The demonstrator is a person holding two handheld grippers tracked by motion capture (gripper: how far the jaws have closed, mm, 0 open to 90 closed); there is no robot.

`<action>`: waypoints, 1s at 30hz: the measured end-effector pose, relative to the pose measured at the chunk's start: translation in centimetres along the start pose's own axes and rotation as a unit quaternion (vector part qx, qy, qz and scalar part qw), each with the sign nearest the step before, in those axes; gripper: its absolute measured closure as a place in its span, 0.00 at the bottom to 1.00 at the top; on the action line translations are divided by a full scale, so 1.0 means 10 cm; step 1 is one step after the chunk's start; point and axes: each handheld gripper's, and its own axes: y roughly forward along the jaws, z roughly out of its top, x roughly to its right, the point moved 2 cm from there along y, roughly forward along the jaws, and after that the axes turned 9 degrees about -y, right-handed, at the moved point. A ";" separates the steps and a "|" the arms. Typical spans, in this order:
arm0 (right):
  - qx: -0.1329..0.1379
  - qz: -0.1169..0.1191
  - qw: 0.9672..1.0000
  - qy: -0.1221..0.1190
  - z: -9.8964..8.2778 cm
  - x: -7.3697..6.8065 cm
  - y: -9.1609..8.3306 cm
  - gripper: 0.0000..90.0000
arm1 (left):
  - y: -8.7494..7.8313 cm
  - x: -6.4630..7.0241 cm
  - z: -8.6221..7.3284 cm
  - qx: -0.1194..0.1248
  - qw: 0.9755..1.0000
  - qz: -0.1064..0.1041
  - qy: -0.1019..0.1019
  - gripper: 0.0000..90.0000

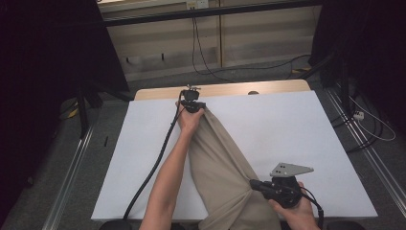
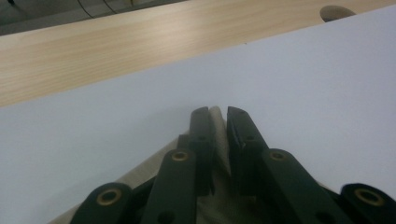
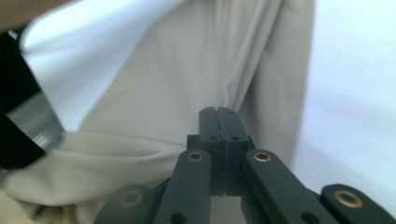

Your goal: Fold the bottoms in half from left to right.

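While spreading the beige cloth (image 1: 220, 158) flat across the middle of the white counter (image 1: 306, 124), keep the right hand-held gripper (image 3: 218, 112) pressed together on the bunched near end and pull gently. Lower the far corner, lying between the slightly parted jaws of the left hand-held gripper (image 2: 220, 116), without dragging; impossible to tell whether still pinched there.

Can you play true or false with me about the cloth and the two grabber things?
1. The beige cloth lies on a white table cover. True.
2. The left gripper has cloth between its jaws. True.
3. The right gripper has its jaws wide open. False: they are pressed together.
4. The cloth is folded into a neat square. False: it stretches in a long strip between the grippers.
5. The table's far edge is wood. True.
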 end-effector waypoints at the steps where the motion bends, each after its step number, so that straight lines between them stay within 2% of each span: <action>1: -0.004 -0.004 1.000 -0.001 -0.02 0.01 -0.01 1.00 | 0.00 0.00 0.00 0.000 1.000 0.000 0.000 0.90; 7: -0.024 -0.021 0.999 0.009 -0.08 0.08 -0.02 1.00 | 0.05 0.05 -0.01 0.007 1.000 -0.014 -0.003 0.79; 8: -0.030 -0.030 0.999 0.011 -0.09 0.11 -0.02 1.00 | 0.05 0.07 -0.01 0.008 1.000 -0.018 0.000 0.68; 9: -0.036 -0.032 0.999 0.015 -0.10 0.13 -0.02 1.00 | 0.03 0.10 -0.01 0.014 1.000 -0.019 0.005 0.65; 11: -0.047 -0.035 0.998 0.020 -0.12 0.17 -0.01 1.00 | 0.02 0.11 -0.01 0.014 1.000 -0.022 0.004 0.50; 12: -0.053 -0.040 0.998 0.020 -0.14 0.18 -0.01 1.00 | -0.06 0.12 0.00 0.026 0.999 -0.020 0.006 0.47; 14: -0.062 -0.041 0.997 0.021 -0.16 0.21 -0.01 0.99 | -0.09 0.12 0.01 0.030 0.999 -0.022 0.006 0.43; 15: -0.062 -0.041 0.997 0.021 -0.16 0.21 -0.01 0.99 | -0.16 0.12 0.02 0.030 0.999 -0.027 0.000 0.43; 16: -0.072 -0.047 0.996 0.024 -0.20 0.23 -0.02 0.99 | -0.28 0.13 0.02 0.040 0.998 -0.040 -0.003 0.35; 17: -0.079 -0.046 0.996 0.024 -0.21 0.24 -0.03 0.99 | -0.28 0.13 0.02 0.040 0.998 -0.040 -0.003 0.35; 19: -0.087 -0.049 0.995 0.021 -0.22 0.25 -0.03 0.97 | -0.42 0.12 -0.02 0.051 0.997 -0.052 -0.005 0.34; 20: -0.101 -0.063 0.993 0.022 -0.24 0.24 -0.04 0.90 | -0.55 0.10 -0.08 0.058 0.997 -0.057 -0.007 0.32; 21: -0.101 -0.063 0.993 0.022 -0.24 0.24 -0.04 0.90 | -0.55 0.10 -0.08 0.058 0.997 -0.057 -0.007 0.31; 22: -0.103 -0.072 0.992 0.016 -0.25 0.23 -0.05 0.88 | -0.69 0.06 -0.18 0.059 0.997 -0.056 0.002 0.31; 23: -0.098 -0.079 0.992 0.009 -0.23 0.21 -0.06 0.85 | -0.69 0.06 -0.18 0.059 0.997 -0.056 0.002 0.30; 24: -0.090 -0.083 0.992 0.004 -0.21 0.20 -0.06 0.82 | -0.83 0.03 -0.31 0.060 0.996 -0.057 0.015 0.31; 25: -0.080 -0.087 0.993 0.004 -0.18 0.19 -0.08 0.81 | -0.87 0.02 -0.37 0.055 0.997 -0.056 0.022 0.31; 26: -0.070 -0.085 0.994 -0.002 -0.15 0.18 -0.09 0.80 | -0.87 0.02 -0.37 0.055 0.997 -0.056 0.022 0.31; 27: -0.054 -0.072 0.996 -0.016 -0.11 0.16 -0.10 0.80 | -1.01 0.01 -0.53 0.050 0.997 -0.055 0.034 0.31; 28: -0.046 -0.063 0.997 -0.019 -0.09 0.13 -0.10 0.80 | -1.10 0.02 -0.63 0.050 0.996 -0.059 0.034 0.32; 30: -0.037 -0.008 0.999 -0.031 -0.06 0.01 -0.05 0.83 | -1.26 0.05 -0.80 0.041 0.996 -0.060 0.049 0.33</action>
